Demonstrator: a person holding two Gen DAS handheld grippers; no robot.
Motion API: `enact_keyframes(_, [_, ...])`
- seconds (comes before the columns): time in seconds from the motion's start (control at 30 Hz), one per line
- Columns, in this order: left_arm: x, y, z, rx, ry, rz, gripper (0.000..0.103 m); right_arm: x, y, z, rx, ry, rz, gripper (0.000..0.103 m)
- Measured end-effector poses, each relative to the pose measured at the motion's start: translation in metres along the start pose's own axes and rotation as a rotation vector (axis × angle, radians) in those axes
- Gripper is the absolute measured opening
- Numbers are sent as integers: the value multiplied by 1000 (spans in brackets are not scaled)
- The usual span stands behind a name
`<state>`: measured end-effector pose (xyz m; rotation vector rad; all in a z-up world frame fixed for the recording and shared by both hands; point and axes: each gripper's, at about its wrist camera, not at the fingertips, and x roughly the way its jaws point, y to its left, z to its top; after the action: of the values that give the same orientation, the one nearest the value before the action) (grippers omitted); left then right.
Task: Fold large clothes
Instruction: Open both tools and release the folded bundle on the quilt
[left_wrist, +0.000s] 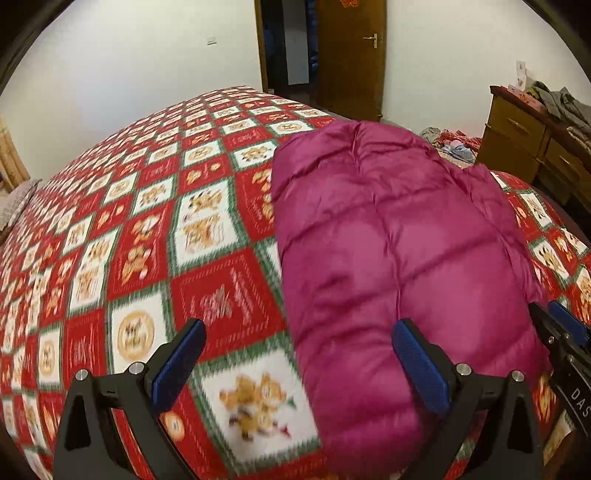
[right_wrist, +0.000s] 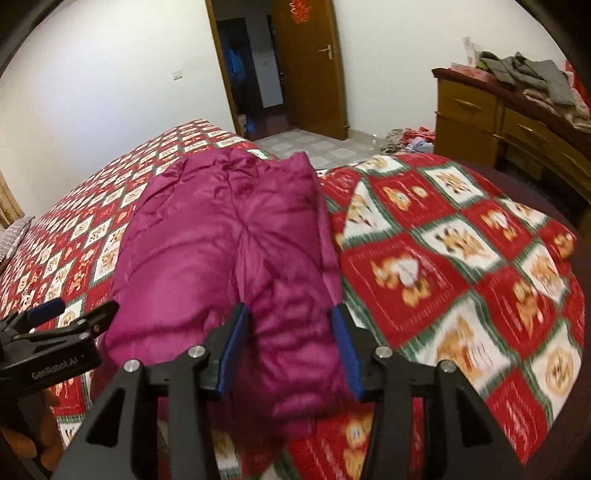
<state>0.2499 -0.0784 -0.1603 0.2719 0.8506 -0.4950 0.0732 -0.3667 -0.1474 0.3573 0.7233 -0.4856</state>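
Both grippers hover with fingers apart: the left gripper (left_wrist: 297, 365) empty, the right gripper (right_wrist: 291, 350) straddling the magenta puffer jacket (right_wrist: 229, 251), seemingly not pinching. It lies bundled lengthwise on the patterned bedspread (right_wrist: 461, 258), mostly folded; perhaps one fold remains.

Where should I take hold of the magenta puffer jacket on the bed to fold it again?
Probably the near end of the magenta puffer jacket, coming in low from the near edge of the bed. It lies as a long padded bundle running away from both views, so its near corners are closest. Both the left hand-held gripper and the right hand-held gripper stand open there.
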Motion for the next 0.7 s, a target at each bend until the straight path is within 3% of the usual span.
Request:
enact_keyframes(0.3, [-37, 8, -48, -30, -36, 4, 102, -32, -8, -39, 18, -29, -29, 49])
enact_keyframes(0.43, [-55, 5, -61, -25, -55, 7, 102, -43, -9, -52, 21, -3, -9, 49])
enact_keyframes(0.57, [-78, -2, -74, -4, -86, 2, 102, -58, -7, -63, 14, 15, 13, 70])
enact_keyframes(0.7, [-104, -5, -84, 1, -134, 19, 102, -79, -2, -69, -15, 3, 44, 73])
